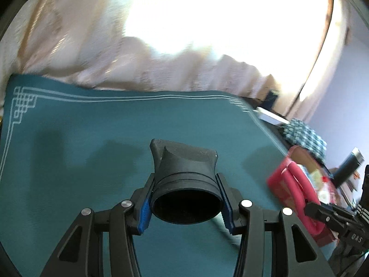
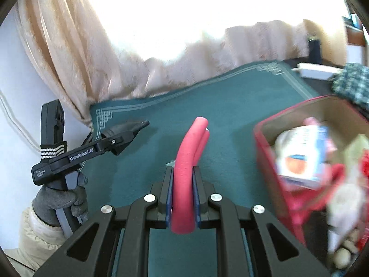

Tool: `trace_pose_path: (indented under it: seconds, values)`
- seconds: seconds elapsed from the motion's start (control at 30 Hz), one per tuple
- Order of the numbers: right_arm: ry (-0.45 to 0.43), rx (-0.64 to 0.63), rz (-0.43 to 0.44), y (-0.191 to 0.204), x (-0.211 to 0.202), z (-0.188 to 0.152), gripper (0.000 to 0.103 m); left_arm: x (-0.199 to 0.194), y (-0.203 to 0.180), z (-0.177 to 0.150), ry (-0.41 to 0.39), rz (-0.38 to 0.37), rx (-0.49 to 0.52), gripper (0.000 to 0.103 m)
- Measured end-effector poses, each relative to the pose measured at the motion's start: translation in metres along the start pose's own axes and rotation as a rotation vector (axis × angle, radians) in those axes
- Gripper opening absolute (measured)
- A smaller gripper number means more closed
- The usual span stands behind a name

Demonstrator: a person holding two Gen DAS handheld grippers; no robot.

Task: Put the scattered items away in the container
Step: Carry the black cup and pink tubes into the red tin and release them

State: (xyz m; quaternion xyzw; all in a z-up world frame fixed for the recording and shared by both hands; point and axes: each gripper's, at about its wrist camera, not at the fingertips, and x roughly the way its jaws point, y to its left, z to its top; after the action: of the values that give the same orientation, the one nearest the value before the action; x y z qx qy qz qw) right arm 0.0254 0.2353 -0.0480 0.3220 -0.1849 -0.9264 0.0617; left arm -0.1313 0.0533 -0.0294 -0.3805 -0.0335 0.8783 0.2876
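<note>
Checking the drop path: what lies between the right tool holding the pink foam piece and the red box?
Only bare green mat shows between the right tool, shut on the pink foam piece, and the red box, in the right wrist view.

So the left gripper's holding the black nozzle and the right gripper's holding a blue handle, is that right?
Not quite. The left gripper does hold the black nozzle, but the handle in the right gripper is red, not blue, as the right wrist view shows.

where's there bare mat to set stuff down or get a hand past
Bare: the green mat from the curtain edge to the left gripper, which clamps a black nozzle, and ahead of the right gripper, clamped on a red handle. Crowded: the red box, full, and clutter past the mat's right edge.
</note>
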Motion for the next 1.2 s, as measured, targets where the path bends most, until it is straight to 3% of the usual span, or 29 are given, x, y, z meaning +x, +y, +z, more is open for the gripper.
trace_pose_path:
  seconds: [0.37,0.7,1.07,1.17,1.2]
  values:
    - [-0.162,0.088,-0.155,-0.075,-0.092,-0.026,0.016,-0.007,-0.1,-0.003,0.014,-0.106,0.124,0.05]
    - [-0.161,0.094,-0.161,-0.108,-0.098,-0.036,0.016,0.011,-0.191,-0.002,0.034,-0.187,0.225,0.05]
    - [-0.133,0.066,-0.188,-0.121,-0.097,-0.042,0.017,0.048,-0.254,-0.006,0.085,-0.242,0.282,0.051]
    - [-0.13,0.07,-0.191,-0.123,-0.099,-0.043,0.024,0.056,-0.263,-0.007,0.097,-0.248,0.29,0.051]
    - [-0.133,0.07,-0.194,-0.123,-0.1,-0.044,0.034,0.059,-0.265,-0.008,0.104,-0.251,0.291,0.051]
